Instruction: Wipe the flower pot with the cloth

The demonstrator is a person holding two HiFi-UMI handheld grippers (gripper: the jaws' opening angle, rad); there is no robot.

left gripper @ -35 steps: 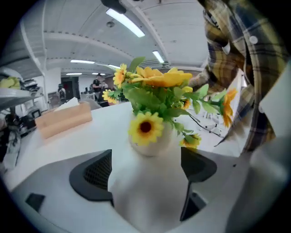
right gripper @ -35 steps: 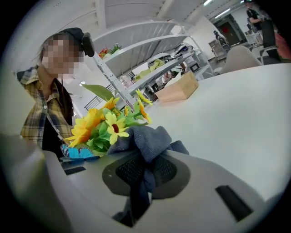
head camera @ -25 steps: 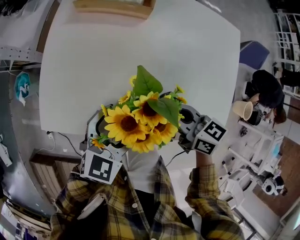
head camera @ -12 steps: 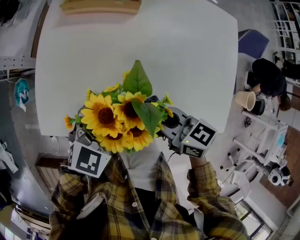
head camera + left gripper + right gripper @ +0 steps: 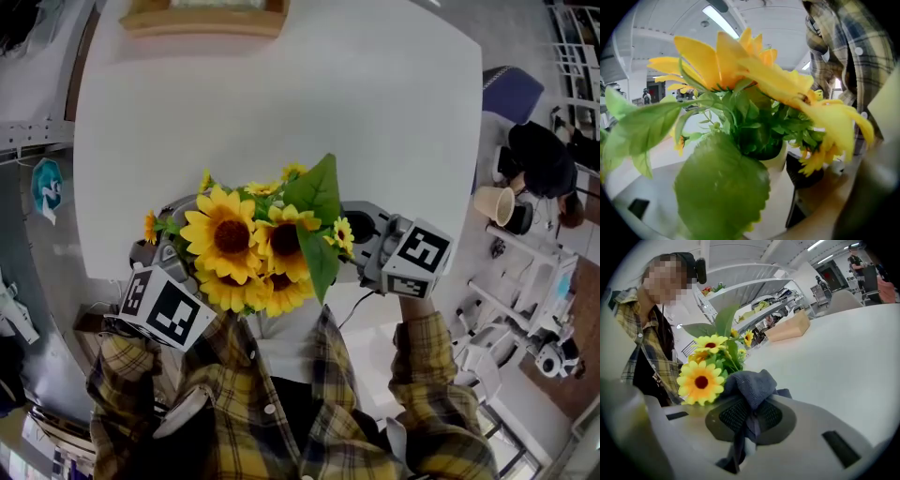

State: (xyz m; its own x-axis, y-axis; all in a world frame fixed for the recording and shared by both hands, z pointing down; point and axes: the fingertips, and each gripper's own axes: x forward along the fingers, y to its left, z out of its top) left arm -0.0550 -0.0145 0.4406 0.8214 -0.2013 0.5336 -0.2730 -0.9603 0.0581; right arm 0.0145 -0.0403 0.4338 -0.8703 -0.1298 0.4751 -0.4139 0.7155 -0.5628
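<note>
A bunch of artificial sunflowers (image 5: 248, 253) stands in a cream flower pot (image 5: 780, 161). It is held in the air over the near edge of the white table (image 5: 281, 94), close to the person's chest. In the head view the blooms hide the pot and the left gripper's (image 5: 169, 281) jaws. That gripper carries the pot. Leaves fill most of the left gripper view. On the right side of the flowers, the right gripper (image 5: 361, 239) is shut on a grey-blue cloth (image 5: 752, 385), bunched between its jaws just short of the blooms (image 5: 701, 380).
A wooden box (image 5: 202, 17) sits at the table's far edge. Off the table's right side are a paper cup (image 5: 489, 203), a seated person in dark clothes (image 5: 539, 169) and white equipment. Shelving and clutter lie to the left.
The left gripper and the flowers swung left, then turned: the big leaf moved from the top of the bunch to its right side. The right gripper stayed close alongside, still holding the cloth.
</note>
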